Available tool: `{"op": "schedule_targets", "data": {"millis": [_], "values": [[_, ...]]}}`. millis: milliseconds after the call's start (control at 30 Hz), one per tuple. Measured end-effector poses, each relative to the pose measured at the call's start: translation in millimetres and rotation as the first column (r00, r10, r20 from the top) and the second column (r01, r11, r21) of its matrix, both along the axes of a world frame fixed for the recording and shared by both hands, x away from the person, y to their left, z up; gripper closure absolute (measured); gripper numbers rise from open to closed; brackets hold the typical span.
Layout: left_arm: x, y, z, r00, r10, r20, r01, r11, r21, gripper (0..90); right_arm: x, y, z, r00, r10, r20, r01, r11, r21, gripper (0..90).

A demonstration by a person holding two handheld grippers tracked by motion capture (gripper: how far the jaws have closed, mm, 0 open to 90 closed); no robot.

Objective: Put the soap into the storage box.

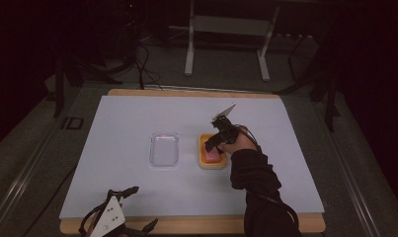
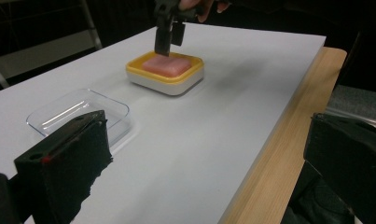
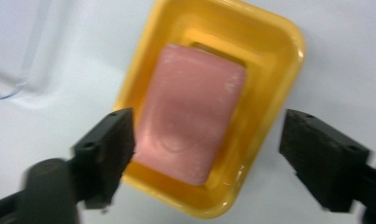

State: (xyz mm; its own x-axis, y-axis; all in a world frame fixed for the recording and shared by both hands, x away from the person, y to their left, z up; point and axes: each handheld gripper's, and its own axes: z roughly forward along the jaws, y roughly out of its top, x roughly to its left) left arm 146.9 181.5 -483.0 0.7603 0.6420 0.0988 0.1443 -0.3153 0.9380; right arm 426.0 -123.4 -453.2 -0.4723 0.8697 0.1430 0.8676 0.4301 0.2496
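Observation:
A pink bar of soap (image 1: pixel 213 156) (image 3: pixel 190 123) lies flat in a yellow dish (image 1: pixel 203 148) (image 3: pixel 269 60) with a white base, right of the table's middle. My right gripper (image 1: pixel 217 143) (image 3: pixel 208 137) hangs just above the dish and points down at it. Its jaws stand open, one on each side of the soap, and do not touch it. In the left gripper view the right gripper (image 2: pixel 169 39) sits over the soap (image 2: pixel 166 65) and the dish (image 2: pixel 164 81). My left gripper (image 1: pixel 143 207) (image 2: pixel 209 158) rests open and empty by the table's front edge.
A clear plastic tray (image 1: pixel 164 149) (image 2: pixel 78 114) (image 3: pixel 17 56) sits empty just left of the dish. A white sheet (image 1: pixel 117 128) covers the wooden tabletop (image 1: pixel 211 224), whose bare edge shows at the front. Metal stand legs (image 1: pixel 189 59) rise beyond the table's far edge.

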Motion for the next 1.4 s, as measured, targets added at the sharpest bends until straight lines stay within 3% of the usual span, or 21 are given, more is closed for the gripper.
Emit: {"op": "schedule_targets", "data": {"millis": [167,267,400,567,700,867,1033,1267,1300,1400], "values": [[0.2,-0.3,-0.3,1.0000,-0.001,-0.002,0.001,1.0000,0.001,0.8,-5.5,-7.5,3.1,0.9979,0.050,0.040,-0.053,0.9973,0.052,12.8],[0.1,-0.2,-0.4,1.0000,-0.001,-0.004,0.001,1.0000,0.003,0.8,-10.7,-17.7,5.9,0.9893,0.109,0.097,-0.117,0.9894,0.086,12.8],[0.9,-0.1,-1.0,1.0000,0.001,-0.007,-0.001,1.0000,0.005,0.8,-18.4,-30.7,5.2,0.9782,0.156,0.138,-0.171,0.9790,0.110,13.0],[1.6,-0.4,-1.9,0.9999,0.004,-0.010,-0.004,1.0000,0.009,0.8,-26.5,-48.4,5.7,0.9692,0.173,0.175,-0.197,0.9709,0.135,13.6],[1.7,-0.4,-2.1,0.9999,0.007,-0.011,-0.007,0.9999,0.014,0.8,-35.6,-60.3,9.5,0.9562,0.197,0.216,-0.233,0.9596,0.157,13.6],[2.0,-0.5,-2.5,0.9998,0.009,-0.015,-0.009,0.9999,0.014,0.8,-46.2,-74.1,10.5,0.9517,0.197,0.235,-0.242,0.9541,0.177,13.6],[1.8,-0.8,-2.7,0.9999,0.007,-0.015,-0.006,0.9999,0.016,0.8,-59.3,-83.6,6.8,0.9451,0.218,0.243,-0.260,0.9531,0.155,13.4],[1.9,-1.0,-2.8,0.9999,0.006,-0.016,-0.006,0.9998,0.017,0.8,-77.4,-95.0,-1.0,0.9292,0.258,0.265,-0.298,0.9463,0.125,13.3],[2.1,-1.1,-2.9,0.9999,0.006,-0.016,-0.006,0.9998,0.017,0.8,-79.7,-97.0,-2.4,0.9231,0.267,0.277,-0.309,0.9436,0.120,13.3],[2.0,-1.4,-3.1,0.9998,0.007,-0.018,-0.006,0.9998,0.019,0.8,-86.2,-102.2,-7.3,0.9196,0.264,0.291,-0.304,0.9468,0.104,13.3]]}}
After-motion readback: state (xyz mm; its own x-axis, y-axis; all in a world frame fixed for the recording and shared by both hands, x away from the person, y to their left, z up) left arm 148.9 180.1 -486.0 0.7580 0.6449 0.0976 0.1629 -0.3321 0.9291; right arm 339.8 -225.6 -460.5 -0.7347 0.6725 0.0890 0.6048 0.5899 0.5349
